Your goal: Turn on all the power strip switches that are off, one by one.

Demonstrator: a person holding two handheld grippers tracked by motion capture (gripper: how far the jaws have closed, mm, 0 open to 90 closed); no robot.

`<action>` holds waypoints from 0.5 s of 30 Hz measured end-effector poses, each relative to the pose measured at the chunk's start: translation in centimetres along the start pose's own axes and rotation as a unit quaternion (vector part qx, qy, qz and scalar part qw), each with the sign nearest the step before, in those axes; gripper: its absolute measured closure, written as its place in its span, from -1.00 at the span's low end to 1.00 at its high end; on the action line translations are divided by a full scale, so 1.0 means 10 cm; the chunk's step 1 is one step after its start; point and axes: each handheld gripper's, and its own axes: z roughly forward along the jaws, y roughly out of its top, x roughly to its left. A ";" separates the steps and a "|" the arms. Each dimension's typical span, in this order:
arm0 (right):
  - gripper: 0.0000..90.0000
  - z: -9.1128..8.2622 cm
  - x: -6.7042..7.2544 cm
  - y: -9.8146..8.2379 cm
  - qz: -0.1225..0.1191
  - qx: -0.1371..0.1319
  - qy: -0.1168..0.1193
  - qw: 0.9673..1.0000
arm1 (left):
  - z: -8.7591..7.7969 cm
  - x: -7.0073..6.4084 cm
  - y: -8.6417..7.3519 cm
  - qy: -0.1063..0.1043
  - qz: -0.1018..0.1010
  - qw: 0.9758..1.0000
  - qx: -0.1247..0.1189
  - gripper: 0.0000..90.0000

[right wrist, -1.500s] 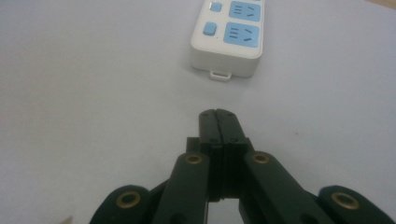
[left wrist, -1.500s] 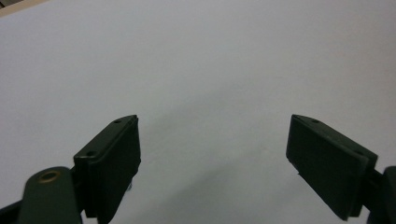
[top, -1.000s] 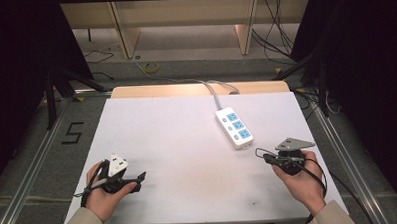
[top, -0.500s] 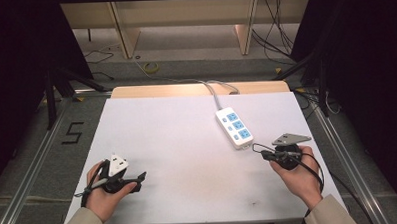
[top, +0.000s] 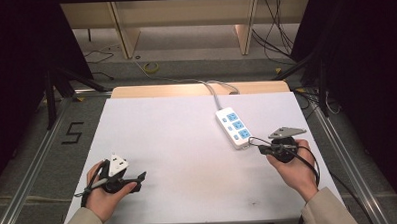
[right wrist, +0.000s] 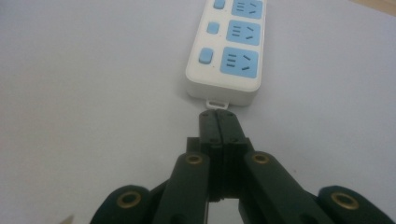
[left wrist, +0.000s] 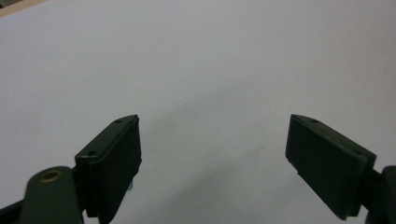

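the left tongs (top: 139, 178) rest near the desk's (top: 187, 142) front left corner, held low in the person's left hand (top: 102, 198); in the left gripper view the two jaws stand wide apart with nothing but bare white surface between them. they look idle for now.

further right, the white power strip (top: 233, 127) lies toward the desk's right edge, set at a slant, its grey cord (top: 210, 89) running off over the back edge. it has three blue sockets, each with a blue switch beside it.

the right tongs (top: 261, 149) sit just beside the strip's near end, held in the right hand (top: 291, 171). in the right gripper view the jaws are pressed together on nothing, their tips at the small tab on that end, touching it or nearly so; which, i cannot tell.

this reads as the approach step: the right tongs lining up on the strip. the next move likely calls for either a push on that end with the jaws together, or spreading them to grip the strip's body.
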 end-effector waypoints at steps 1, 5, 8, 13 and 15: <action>1.00 0.01 0.00 0.01 0.000 0.001 -0.001 1.000 | 0.00 0.00 0.00 0.000 0.000 1.000 0.000 -0.60; 1.00 0.03 -0.02 0.06 -0.001 0.003 -0.001 1.000 | 0.00 0.00 0.00 0.000 0.000 1.000 0.001 -0.60; 1.00 0.04 -0.03 0.09 -0.002 0.004 -0.002 1.000 | 0.00 0.00 0.00 0.000 0.000 1.000 0.002 -0.60; 1.00 0.07 -0.05 0.20 -0.004 0.007 -0.004 1.000 | 0.01 -0.01 0.00 0.000 0.000 1.000 0.001 -0.60; 1.00 0.09 -0.06 0.24 -0.005 0.007 -0.004 1.000 | 0.01 -0.01 0.00 -0.001 0.000 1.000 0.001 -0.60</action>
